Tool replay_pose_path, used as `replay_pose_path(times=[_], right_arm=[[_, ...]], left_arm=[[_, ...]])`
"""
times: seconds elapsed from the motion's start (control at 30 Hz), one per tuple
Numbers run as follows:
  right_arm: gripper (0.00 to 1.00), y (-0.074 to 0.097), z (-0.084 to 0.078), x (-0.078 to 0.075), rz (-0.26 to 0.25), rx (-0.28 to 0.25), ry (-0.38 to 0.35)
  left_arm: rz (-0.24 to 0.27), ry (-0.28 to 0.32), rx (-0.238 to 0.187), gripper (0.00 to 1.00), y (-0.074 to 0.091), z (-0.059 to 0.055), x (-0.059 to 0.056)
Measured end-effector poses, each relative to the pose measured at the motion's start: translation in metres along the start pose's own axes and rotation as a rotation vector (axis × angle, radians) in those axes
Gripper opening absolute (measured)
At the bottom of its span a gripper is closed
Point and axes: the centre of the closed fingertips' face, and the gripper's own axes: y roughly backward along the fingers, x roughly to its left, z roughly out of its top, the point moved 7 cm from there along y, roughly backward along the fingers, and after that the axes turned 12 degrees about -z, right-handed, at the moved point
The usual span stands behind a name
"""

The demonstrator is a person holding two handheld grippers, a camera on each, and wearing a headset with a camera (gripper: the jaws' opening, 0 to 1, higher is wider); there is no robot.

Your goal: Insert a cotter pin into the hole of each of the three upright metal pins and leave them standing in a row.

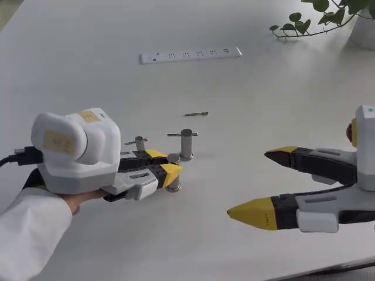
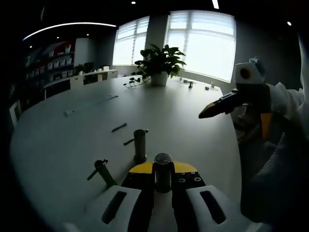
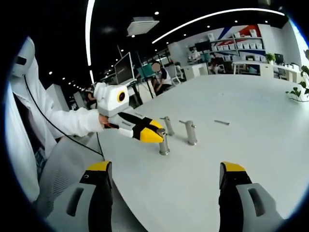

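Three upright metal pins stand on the white table. My left gripper (image 1: 170, 164) is shut on the nearest pin (image 1: 173, 186), seen between the jaws in the left gripper view (image 2: 162, 181). The middle pin (image 1: 186, 144) and the left pin (image 1: 139, 143) each carry a cotter pin crosswise near the top. A loose cotter pin (image 1: 196, 114) lies flat beyond them. My right gripper (image 1: 249, 184) hovers open to the right, apart from the pins, with nothing between its jaws. In the right gripper view, the left gripper (image 3: 145, 133) holds the nearest pin (image 3: 164, 145).
A white power strip (image 1: 190, 55) lies farther back on the table. A potted plant (image 1: 316, 17) stands at the far right corner. The table's near edge runs just below the right gripper. A person's white sleeve (image 1: 29, 234) sits at the lower left.
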Motion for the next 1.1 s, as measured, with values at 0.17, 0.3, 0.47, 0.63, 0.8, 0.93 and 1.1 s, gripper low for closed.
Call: replay_pose_path(times=[0.17, 0.3, 0.47, 0.63, 0.8, 0.93, 1.1], right_arm=[[0.9, 0.0, 0.0, 0.0, 0.001, 0.002, 0.002], [0.9, -0.001, -0.001, 0.001, 0.006, 0.006, 0.003], [0.9, -0.002, -0.001, 0.002, 0.015, 0.005, 0.003], [0.9, -0.001, -0.001, 0.004, 0.023, -0.003, -0.006], [0.89, -0.002, -0.001, 0.005, 0.031, 0.0, 0.0], [0.89, -0.003, -0.001, 0.007, 0.035, 0.001, 0.002], [0.89, -0.003, -0.001, 0.008, 0.036, 0.0, 0.005]], left_arm=[[0.006, -0.004, 0.03, 0.1, -0.001, -0.005, 0.0], [0.002, -0.009, 0.037, 0.1, -0.001, -0.006, -0.001], [0.004, -0.001, 0.029, 0.1, -0.001, -0.01, -0.003], [0.008, -0.011, 0.02, 0.1, 0.0, -0.014, -0.006], [0.015, -0.024, 0.022, 0.11, 0.001, -0.014, -0.008], [0.012, -0.023, 0.038, 0.11, -0.001, -0.014, -0.012], [0.002, -0.009, 0.037, 0.12, -0.001, -0.014, -0.014]])
